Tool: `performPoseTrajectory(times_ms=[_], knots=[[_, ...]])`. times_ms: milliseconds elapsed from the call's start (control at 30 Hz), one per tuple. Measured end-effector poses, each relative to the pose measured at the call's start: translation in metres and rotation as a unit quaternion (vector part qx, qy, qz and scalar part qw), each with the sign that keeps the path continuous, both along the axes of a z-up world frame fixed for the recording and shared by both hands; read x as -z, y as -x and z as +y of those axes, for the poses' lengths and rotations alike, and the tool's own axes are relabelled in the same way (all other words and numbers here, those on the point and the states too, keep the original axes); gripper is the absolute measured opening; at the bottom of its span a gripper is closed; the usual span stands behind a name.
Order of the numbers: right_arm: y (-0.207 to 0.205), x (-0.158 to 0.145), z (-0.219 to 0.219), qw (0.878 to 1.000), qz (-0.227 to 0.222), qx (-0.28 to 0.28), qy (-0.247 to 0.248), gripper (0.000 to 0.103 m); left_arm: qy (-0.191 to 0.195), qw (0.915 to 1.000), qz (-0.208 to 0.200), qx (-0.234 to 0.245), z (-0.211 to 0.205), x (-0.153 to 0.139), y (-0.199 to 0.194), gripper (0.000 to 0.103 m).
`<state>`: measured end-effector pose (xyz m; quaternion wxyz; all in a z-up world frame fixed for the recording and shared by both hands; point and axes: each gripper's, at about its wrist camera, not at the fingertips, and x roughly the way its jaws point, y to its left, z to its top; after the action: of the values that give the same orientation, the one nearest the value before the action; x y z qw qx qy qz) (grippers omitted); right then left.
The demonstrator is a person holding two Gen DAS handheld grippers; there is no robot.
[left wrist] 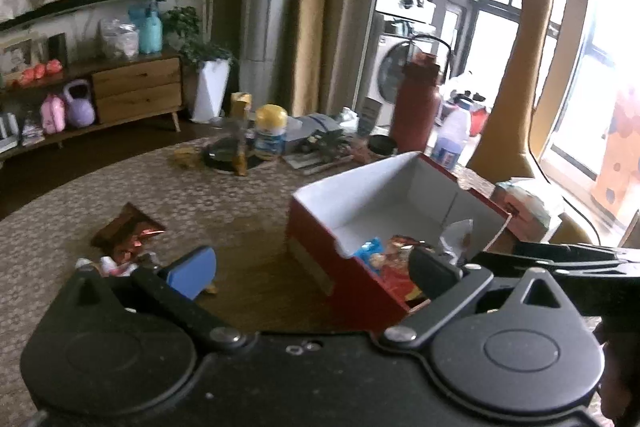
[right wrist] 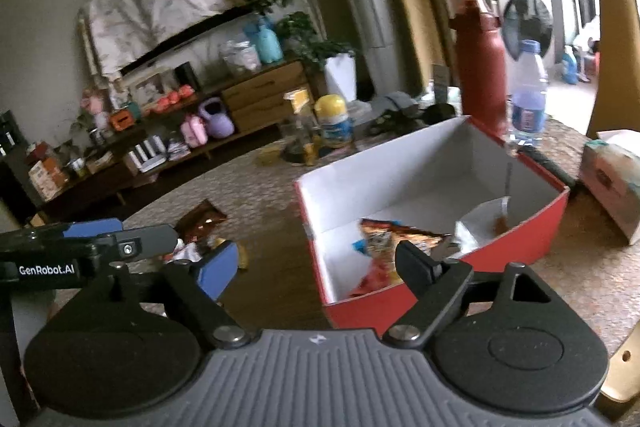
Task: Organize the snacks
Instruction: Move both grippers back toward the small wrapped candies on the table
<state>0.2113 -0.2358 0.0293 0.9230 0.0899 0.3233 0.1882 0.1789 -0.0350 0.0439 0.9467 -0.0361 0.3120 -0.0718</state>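
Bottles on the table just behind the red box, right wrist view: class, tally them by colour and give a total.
Red flask: 1
Clear water bottle, blue cap: 1
Total: 2
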Motion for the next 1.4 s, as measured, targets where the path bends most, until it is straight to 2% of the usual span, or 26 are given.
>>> performPoseTrajectory(times_ms=[333,567,700,1033,1267,1400], knots=[[0.012,0.002,0.048,0.998,-0.010,-0.058,0.001,0.086,-0.004,0.9991,-0.010,-0.041,0.057,-0.002,0.027,0.103],[0.019,0.004,0.087,0.995,-0.023,-0.098,0.014,0.086,-0.006,0.9970,-0.006,-0.077,0.096,0.003,0.031,0.103],[0.016,0.012,0.111,0.992,-0.016,-0.116,0.039,0.086,-0.003,0.9953,0.002,-0.097,0.118,0.011,0.033,0.103],[-0.014,0.049,0.152,0.990,0.044,-0.129,0.047,0.086,0.007,0.9915,0.036,-0.125,0.157,0.060,0.033,0.103],[-0.041,0.083,0.175,0.987,0.096,-0.117,0.057,0.086,0.006,0.9909,0.068,-0.116,0.158,0.103,0.030,0.103],[-0.052,0.097,0.190,0.985,0.113,-0.114,0.063,0.086,-0.017,0.9918,0.074,-0.103,0.150,0.121,0.026,0.103]])
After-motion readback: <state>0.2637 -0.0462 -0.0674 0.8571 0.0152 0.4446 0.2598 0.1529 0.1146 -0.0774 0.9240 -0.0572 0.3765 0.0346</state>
